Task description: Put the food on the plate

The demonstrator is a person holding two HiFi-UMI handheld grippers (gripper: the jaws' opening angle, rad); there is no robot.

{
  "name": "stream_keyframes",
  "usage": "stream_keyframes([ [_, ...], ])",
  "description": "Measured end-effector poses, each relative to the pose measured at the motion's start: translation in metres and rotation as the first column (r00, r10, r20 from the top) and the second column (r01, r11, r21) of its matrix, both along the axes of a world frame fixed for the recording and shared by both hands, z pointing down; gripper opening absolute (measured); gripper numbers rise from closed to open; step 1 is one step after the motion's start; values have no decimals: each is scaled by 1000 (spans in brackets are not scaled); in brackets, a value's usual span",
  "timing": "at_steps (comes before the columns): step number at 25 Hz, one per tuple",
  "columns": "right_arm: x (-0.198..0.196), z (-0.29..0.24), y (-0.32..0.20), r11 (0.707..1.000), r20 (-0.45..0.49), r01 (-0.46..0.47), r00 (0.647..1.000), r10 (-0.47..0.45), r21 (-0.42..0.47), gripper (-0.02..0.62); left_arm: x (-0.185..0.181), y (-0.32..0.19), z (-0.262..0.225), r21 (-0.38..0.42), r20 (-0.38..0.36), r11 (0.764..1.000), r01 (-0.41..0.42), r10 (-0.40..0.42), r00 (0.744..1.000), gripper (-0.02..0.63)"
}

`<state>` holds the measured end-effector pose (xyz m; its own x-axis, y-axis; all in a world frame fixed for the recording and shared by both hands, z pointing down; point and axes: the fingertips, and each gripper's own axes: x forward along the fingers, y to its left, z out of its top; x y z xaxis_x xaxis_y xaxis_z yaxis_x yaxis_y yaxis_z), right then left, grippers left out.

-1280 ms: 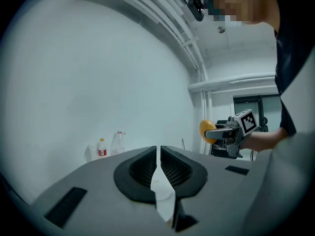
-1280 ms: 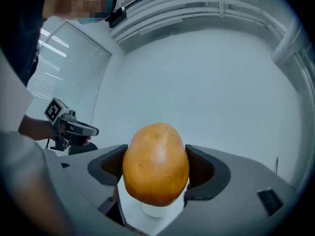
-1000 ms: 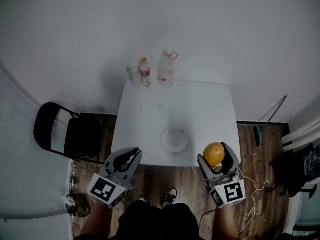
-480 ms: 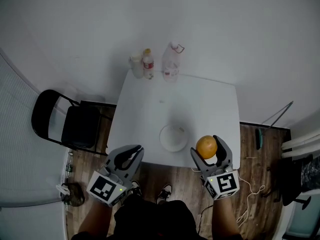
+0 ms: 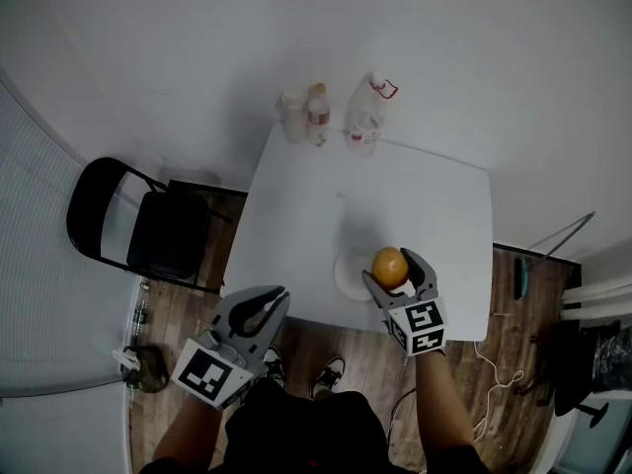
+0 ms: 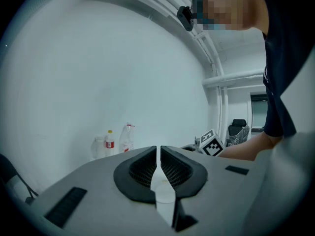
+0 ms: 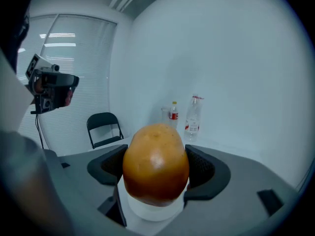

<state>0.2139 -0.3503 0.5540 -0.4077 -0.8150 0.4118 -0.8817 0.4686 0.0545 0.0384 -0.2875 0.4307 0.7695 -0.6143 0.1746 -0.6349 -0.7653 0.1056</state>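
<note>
An orange-brown round food item [image 5: 390, 265] [image 7: 155, 162] sits clamped between the jaws of my right gripper [image 5: 395, 270] [image 7: 156, 167]. In the head view it hangs over the right part of the white plate [image 5: 348, 276], which lies near the front edge of the white table [image 5: 395, 205]. The food fills the middle of the right gripper view and hides the plate there. My left gripper [image 5: 259, 310] [image 6: 158, 167] is shut with nothing in it, held off the table's front left corner over the floor.
Three bottles stand at the table's far edge: a pale one [image 5: 292, 115], a red-labelled one [image 5: 317, 114] and a clear one [image 5: 364, 115]. A black folding chair [image 5: 138, 223] stands left of the table. Cables and a green-handled tool [image 5: 521, 276] lie on the wooden floor at right.
My right gripper has carried the food left and forward from the table's front right corner to above the plate. The left gripper has barely moved.
</note>
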Motion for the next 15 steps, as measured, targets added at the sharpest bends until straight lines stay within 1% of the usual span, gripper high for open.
stream_keyframes([
  [2, -7, 25, -9, 998, 13, -1, 1000, 1, -61, 379, -5, -1, 4, -11, 1, 1000, 8, -8, 1000, 43],
  [4, -12, 50, -17, 994, -2, 2, 1000, -2, -107, 379, -8, -2, 10, -24, 4, 1000, 13, -13, 1000, 43],
  [6, -14, 75, -22, 989, -42, 8, 999, -14, -150, 379, -10, -3, 14, -33, 5, 999, 16, -16, 1000, 42],
  [10, -18, 130, -24, 970, -163, 25, 984, -66, -242, 379, -17, -3, 22, -47, 17, 999, 24, -23, 1000, 43],
  [12, -18, 149, -25, 960, -185, 28, 979, -82, -277, 379, -21, -4, 26, -55, 26, 998, 33, -31, 999, 43],
  [15, -19, 164, -29, 951, -182, 21, 980, -81, -310, 379, -26, -5, 31, -68, 32, 997, 44, -41, 999, 43],
])
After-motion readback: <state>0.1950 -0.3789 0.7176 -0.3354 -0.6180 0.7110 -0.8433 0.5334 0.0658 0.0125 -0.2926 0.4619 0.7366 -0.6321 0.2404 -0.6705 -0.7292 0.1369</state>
